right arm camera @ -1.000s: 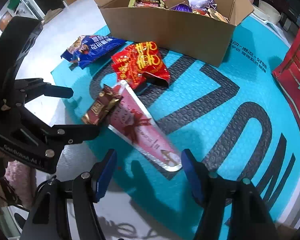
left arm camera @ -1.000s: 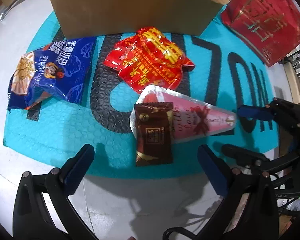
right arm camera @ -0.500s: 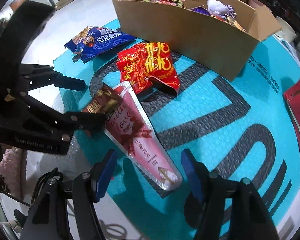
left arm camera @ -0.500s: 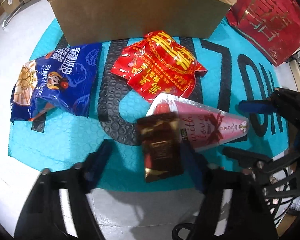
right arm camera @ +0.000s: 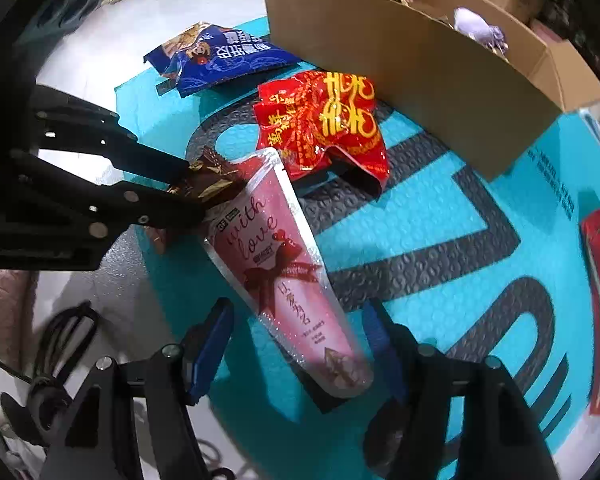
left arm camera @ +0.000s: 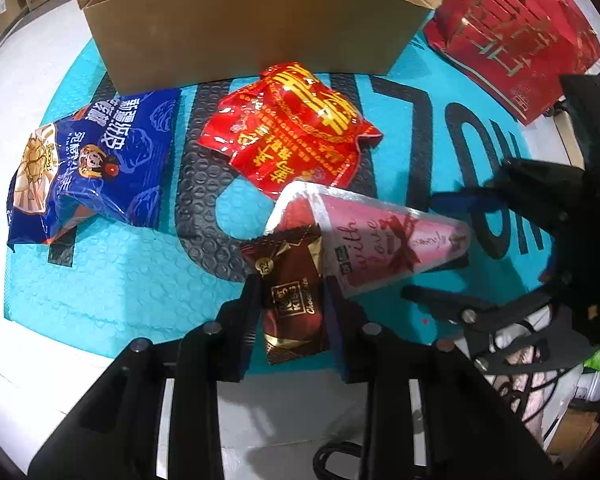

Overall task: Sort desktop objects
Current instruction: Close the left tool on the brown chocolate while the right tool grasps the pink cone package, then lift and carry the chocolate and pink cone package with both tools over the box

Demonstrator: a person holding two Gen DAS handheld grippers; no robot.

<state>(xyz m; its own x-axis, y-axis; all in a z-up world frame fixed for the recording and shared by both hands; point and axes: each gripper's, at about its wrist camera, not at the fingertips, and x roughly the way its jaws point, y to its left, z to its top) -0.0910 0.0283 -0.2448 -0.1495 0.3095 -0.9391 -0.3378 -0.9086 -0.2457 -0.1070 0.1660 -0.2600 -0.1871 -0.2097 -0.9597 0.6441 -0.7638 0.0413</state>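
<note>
A brown chocolate packet lies on the teal mat, overlapping the wide end of a pink cone-shaped pouch. My left gripper points down at the packet. Its jaws are closing, and both pads touch the packet's long edges. From the right wrist view the packet shows crumpled between the left fingers. My right gripper stands open, straddling the narrow end of the pink pouch without touching it. A red snack bag and a blue snack bag lie farther back.
An open cardboard box holding several items stands at the back of the mat. A red gift bag sits at the right rear. White tabletop surrounds the mat, with cables near the front edge.
The left jaws have gone from wide open to closed against the chocolate packet. The right gripper has rolled and shifted slightly along the pink pouch, still open.
</note>
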